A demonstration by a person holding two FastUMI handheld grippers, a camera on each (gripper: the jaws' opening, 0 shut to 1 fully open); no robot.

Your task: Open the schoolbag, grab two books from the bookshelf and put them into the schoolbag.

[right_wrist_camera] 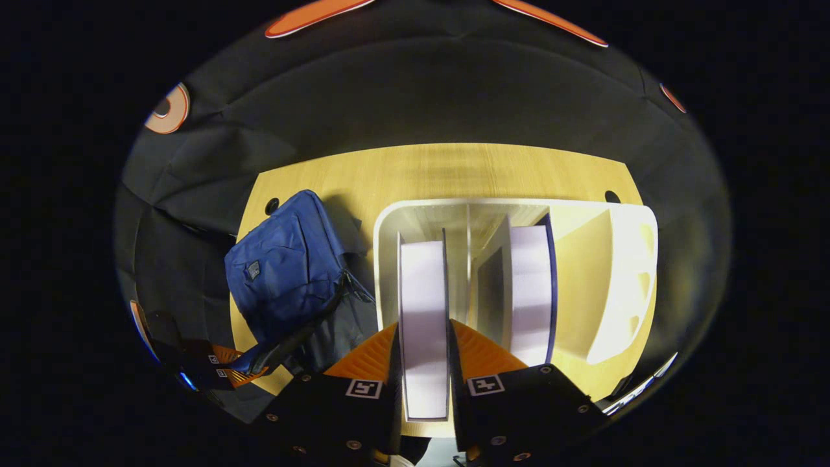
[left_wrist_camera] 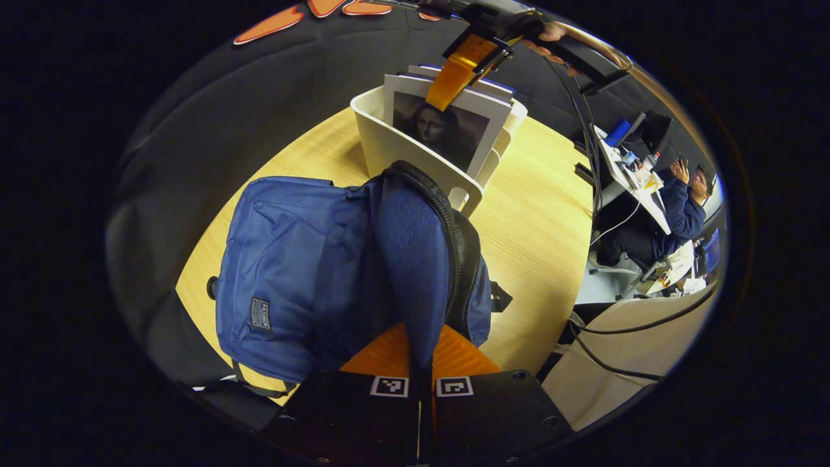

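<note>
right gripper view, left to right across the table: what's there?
left gripper holding the flap → blue schoolbag → book between the right gripper's fingers → second book → empty end of the bookshelf

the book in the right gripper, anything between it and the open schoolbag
Nothing visible blocks it. The right gripper is shut on the book, which sits in the bookshelf, so it must lift over the wall. The left gripper holds the schoolbag flap open beside it.
</note>
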